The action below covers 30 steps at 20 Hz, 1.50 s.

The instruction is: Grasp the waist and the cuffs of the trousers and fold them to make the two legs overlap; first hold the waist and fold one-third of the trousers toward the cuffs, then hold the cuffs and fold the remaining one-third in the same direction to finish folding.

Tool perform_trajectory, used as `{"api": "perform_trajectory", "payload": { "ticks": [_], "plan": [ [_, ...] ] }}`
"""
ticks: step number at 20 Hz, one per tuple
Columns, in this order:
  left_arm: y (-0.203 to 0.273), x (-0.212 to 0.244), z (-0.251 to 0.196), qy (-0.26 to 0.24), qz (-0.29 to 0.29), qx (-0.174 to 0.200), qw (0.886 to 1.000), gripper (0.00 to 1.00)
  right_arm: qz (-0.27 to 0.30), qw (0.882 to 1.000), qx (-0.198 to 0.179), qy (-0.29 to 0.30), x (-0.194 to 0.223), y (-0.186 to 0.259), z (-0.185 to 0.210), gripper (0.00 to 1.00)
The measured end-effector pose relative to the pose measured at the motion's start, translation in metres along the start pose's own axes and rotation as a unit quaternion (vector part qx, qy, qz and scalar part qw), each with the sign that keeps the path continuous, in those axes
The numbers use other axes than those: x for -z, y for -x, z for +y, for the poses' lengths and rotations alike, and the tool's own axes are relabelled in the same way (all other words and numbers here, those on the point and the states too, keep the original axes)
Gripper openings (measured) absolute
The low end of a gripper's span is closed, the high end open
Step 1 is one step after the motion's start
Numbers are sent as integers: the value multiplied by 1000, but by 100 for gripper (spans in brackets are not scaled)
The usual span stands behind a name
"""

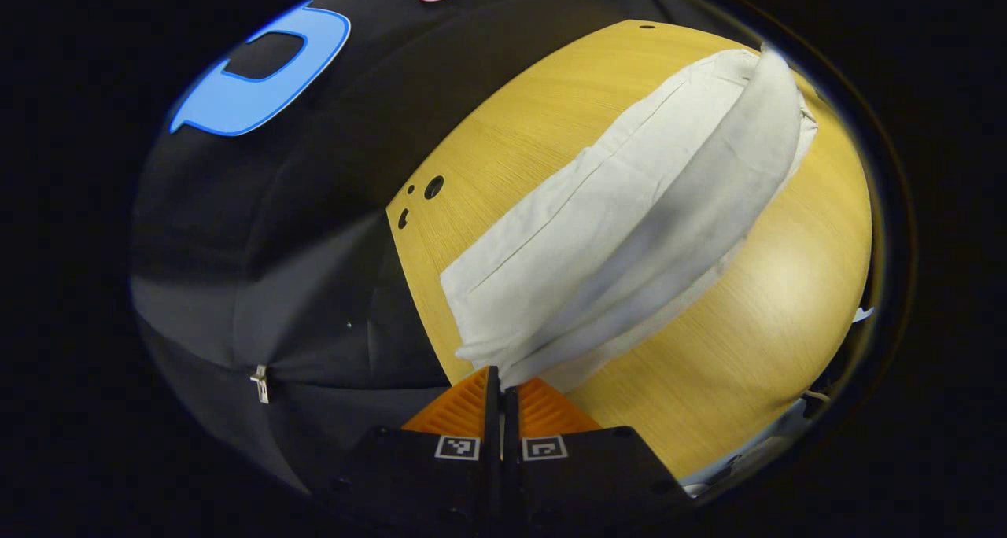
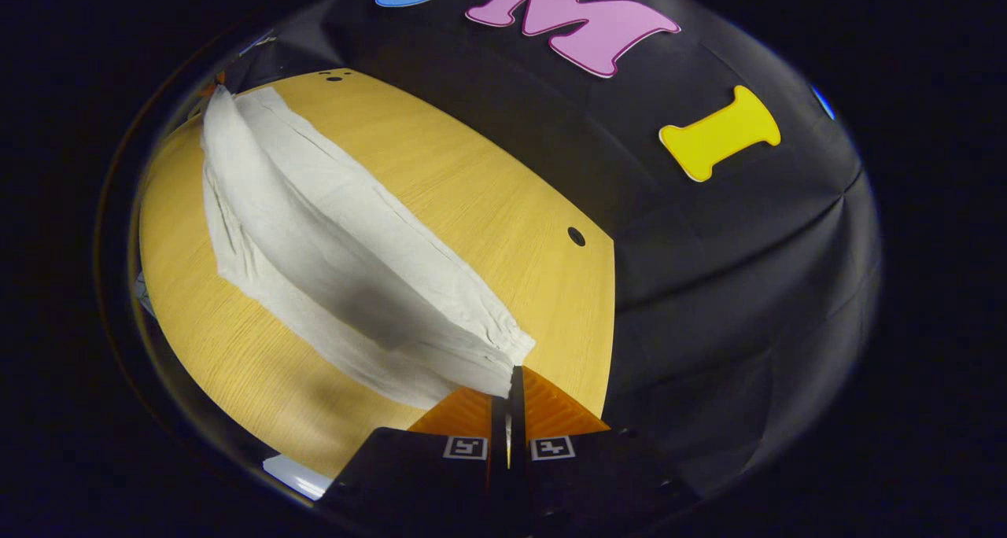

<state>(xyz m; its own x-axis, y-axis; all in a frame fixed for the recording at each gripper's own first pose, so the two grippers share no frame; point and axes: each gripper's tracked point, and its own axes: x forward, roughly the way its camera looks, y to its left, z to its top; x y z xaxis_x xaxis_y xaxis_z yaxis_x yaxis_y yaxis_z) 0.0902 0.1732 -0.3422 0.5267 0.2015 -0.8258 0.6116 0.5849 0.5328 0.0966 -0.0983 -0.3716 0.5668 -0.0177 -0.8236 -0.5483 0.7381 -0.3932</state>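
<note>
White trousers [image 1: 629,208] stretch across the wooden table [image 1: 755,349], one leg lifted over the other in a long sagging fold. My left gripper [image 1: 499,381] is shut on one end of the trousers, where the cloth bunches between its fingers. In the right gripper view the same trousers [image 2: 330,239] run away to the upper left, and my right gripper [image 2: 513,381] is shut on the gathered end nearest it. The lifted leg hangs in the air between the two grippers and casts a shadow on the cloth below. Which end is the waist I cannot tell.
The round-looking wooden table [image 2: 488,208] has small dark holes [image 1: 433,186] near its edge. The booth's black cloth wall [image 1: 275,286] stands close behind the table. A pale object [image 2: 295,475] lies past the table's near edge.
</note>
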Motion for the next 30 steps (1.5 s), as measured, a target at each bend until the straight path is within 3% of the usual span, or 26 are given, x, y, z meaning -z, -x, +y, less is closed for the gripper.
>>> {"api": "perform_trajectory", "payload": {
  "ticks": [8, 9, 10, 14, 15, 16, 18, 19, 21, 22, 23, 25, 30],
  "plan": [
    [-77, -24, 5, -59, 48, 31, 997, 5, 49, 998, -33, -6, 2, -75, 13, 5],
    [-85, -25, 4, -70, 51, 34, 996, 5, 54, 998, -35, 0, 5, -84, 15, 10],
    [-94, -28, 3, -80, 52, 37, 995, 5, 58, 998, -36, 4, 6, -92, 17, 5],
    [-113, -32, 6, -118, 59, 29, 991, 7, 77, 996, -42, 9, 10, -114, 24, 5],
    [-117, -32, 11, -123, 60, 16, 990, 10, 83, 995, -44, 12, 13, -118, 27, 5],
    [-118, -33, 19, -129, 64, -5, 990, 22, 87, 995, -44, 12, 14, -120, 29, 6],
    [-119, -43, 31, -129, 47, -31, 990, 62, 91, 995, -38, 6, 19, -124, 32, 9],
    [-116, -40, 36, -129, 48, -39, 990, 82, 86, 996, -35, 7, 16, -126, 32, 24],
    [-113, -35, 40, -118, 43, -42, 991, 99, 84, 996, -33, 3, 14, -120, 30, 27],
    [-110, -32, 43, -110, 41, -46, 992, 99, 76, 997, -30, -6, 12, -121, 28, 31],
    [-105, -28, 48, -103, 40, -52, 992, 99, 72, 997, -15, -11, 9, -113, 16, 52],
    [-101, -15, 54, -92, 47, -57, 993, 99, 78, 996, 26, -20, 21, -105, -13, 77],
    [-91, 36, 82, -72, 99, -89, 988, 99, 109, 987, 60, -100, 57, -76, -44, 78]
  ]
}}
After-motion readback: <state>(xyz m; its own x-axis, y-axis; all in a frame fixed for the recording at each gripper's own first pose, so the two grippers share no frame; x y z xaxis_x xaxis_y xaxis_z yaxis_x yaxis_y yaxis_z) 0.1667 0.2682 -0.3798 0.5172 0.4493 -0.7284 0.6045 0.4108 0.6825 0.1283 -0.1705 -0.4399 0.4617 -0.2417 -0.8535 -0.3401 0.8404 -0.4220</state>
